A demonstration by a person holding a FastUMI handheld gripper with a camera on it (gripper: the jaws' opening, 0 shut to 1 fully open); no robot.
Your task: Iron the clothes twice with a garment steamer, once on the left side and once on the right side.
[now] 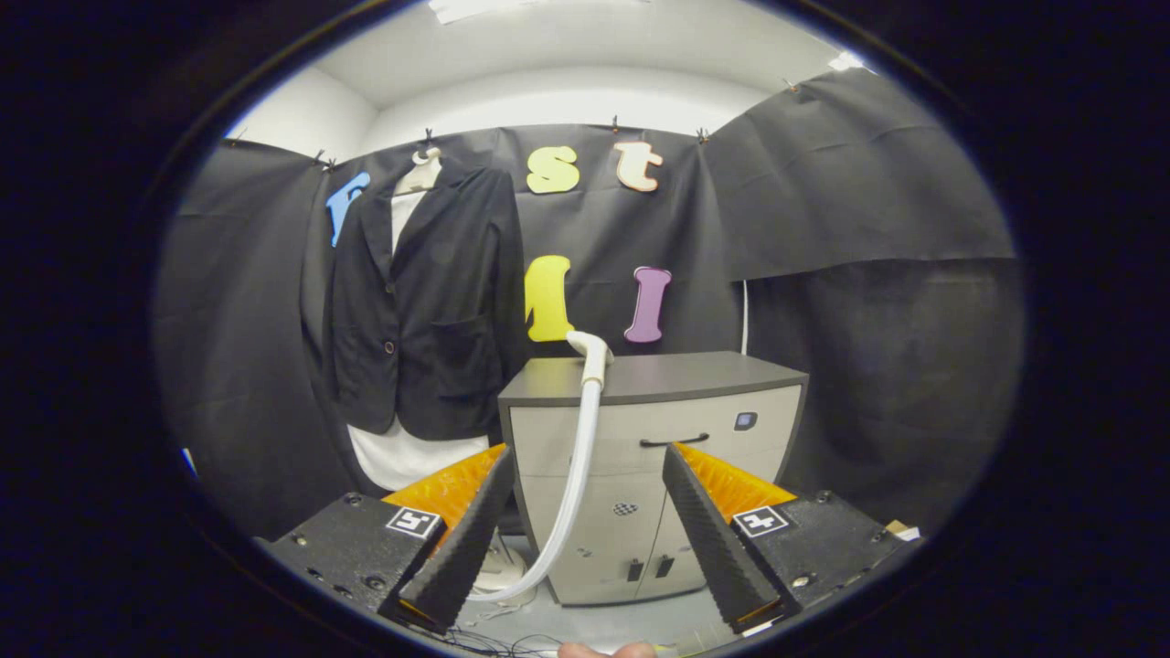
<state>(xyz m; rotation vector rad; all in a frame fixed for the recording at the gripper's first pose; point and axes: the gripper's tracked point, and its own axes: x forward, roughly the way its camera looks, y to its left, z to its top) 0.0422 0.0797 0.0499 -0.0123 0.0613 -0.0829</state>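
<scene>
A dark blazer (pixel 422 302) over a white shirt hangs on a hanger against the back wall, beyond my left finger. The white steamer head (pixel 592 352) rests on top of a grey cabinet (pixel 713 375), and its white hose (pixel 576 475) runs down the cabinet front to a pale base on the floor near my left finger. My gripper (pixel 585 539) is open, well short of the cabinet, with nothing held; the hose passes through the gap between the fingers farther ahead.
The cabinet has a dark handle (pixel 675 441) and lower doors. Cables lie on the floor just ahead of the fingers. Black cloth walls close in the left, back and right sides. A fingertip (pixel 603 650) shows below the fingers.
</scene>
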